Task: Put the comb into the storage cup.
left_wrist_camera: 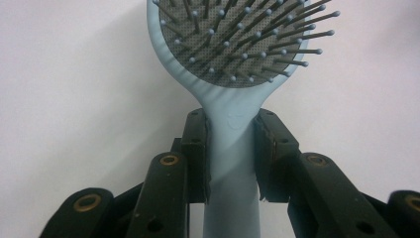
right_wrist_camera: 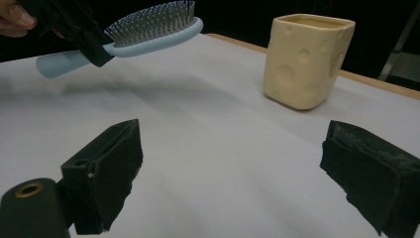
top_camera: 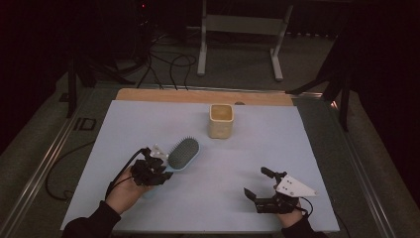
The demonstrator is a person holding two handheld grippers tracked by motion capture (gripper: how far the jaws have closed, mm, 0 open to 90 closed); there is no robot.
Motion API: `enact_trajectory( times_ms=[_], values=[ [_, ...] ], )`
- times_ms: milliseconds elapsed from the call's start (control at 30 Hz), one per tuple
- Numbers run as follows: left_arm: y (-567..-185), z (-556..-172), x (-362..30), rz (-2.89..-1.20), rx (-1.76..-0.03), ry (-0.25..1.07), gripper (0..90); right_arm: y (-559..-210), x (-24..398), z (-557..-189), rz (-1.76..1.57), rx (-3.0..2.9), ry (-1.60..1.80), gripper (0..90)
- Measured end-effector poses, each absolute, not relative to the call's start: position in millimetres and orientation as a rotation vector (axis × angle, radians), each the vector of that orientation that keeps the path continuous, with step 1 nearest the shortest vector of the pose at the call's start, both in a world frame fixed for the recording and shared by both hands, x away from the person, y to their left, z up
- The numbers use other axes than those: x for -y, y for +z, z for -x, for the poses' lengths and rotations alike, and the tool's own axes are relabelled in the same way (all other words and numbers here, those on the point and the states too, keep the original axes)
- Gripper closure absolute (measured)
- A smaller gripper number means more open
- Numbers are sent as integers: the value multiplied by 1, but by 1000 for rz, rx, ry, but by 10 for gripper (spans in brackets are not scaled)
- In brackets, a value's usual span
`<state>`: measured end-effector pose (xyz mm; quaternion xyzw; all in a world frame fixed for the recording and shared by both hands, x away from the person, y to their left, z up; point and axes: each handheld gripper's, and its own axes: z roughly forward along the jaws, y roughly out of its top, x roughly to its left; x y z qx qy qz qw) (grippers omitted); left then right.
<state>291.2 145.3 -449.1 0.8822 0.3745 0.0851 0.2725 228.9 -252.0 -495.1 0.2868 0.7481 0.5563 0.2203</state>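
On the left, left gripper (top_camera: 157, 166) clamped on the neck of a pale blue hairbrush (top_camera: 182, 153), both pads pressing the handle just below the oval head. Bristles up, head pointed away toward the middle of the pale table (top_camera: 148, 124); from the right gripper view, brush held clear of the surface with a shadow beneath, probably gripped near the head for balance while carried. Farther back, right of the brush, a cream square cup (top_camera: 221, 120), upright, open top, well apart from the brush and likely its destination. At the right, right gripper (top_camera: 258, 184) low over the near edge, jaws wide apart with nothing between, seemingly parked out of the way.
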Motion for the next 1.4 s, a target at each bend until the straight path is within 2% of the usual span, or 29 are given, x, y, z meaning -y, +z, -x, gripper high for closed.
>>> enact_trajectory(
  times_ms=[1400],
  values=[
    [-416,-307,-121,-2090,-914,330,703,-496,252,-230,-797,-2072,1539,87]
  ],
)
